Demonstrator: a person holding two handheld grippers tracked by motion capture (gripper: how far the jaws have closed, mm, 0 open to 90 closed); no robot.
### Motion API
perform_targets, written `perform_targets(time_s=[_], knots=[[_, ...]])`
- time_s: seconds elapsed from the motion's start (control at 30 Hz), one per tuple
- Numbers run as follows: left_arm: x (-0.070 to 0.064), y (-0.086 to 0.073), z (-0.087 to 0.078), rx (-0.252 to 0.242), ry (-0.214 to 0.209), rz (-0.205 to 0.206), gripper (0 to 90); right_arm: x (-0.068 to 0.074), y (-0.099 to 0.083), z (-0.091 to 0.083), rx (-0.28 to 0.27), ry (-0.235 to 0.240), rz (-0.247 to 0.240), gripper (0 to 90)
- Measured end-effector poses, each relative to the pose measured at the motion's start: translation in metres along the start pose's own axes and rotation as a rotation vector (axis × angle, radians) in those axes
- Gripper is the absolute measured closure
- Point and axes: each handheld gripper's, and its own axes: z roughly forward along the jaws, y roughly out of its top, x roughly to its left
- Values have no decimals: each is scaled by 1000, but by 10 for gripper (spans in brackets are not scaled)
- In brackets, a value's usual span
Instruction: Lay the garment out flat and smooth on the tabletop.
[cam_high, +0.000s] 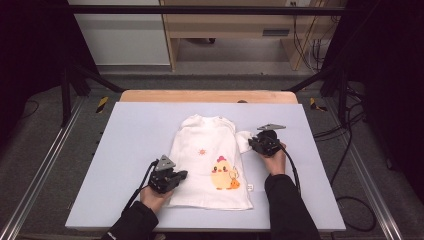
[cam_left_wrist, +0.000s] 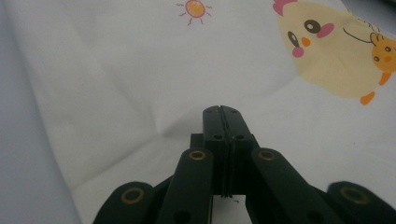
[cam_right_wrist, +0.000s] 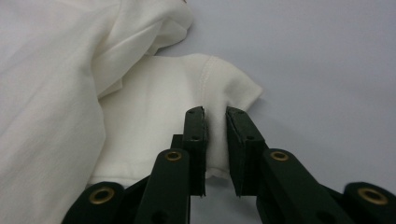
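- A white child's T-shirt (cam_high: 212, 162) lies print-up at the centre of the pale blue table (cam_high: 125, 150), apparently mid-fold.
- Right of centre, the right gripper (cam_high: 256, 143) straddles the short sleeve (cam_right_wrist: 205, 88), jaws slightly parted around the cloth, seemingly to fold it inward.
- Lower left, the left gripper (cam_high: 181, 176) rests, jaws closed and empty, on the shirt's side, likely pinning it.
- Bare tabletop surrounds the shirt.

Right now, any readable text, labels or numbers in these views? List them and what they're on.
None readable.
The white shirt carries only pictures: a chick print and a small sun, no lettering.
A small tag at its hem is too small to read.
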Motion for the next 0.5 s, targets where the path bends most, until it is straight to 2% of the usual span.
perform_targets(time_s=[0.1,0.27,0.5], knots=[[0,0,0,0,-1,0,892,2,1,-2,-4,-8,-14,802],[0,0,0,0,0,0,892,-4,3,-11,-30,-18,3,803],[0,0,0,0,-1,-1,893,-25,3,-30,-60,-84,36,803]])
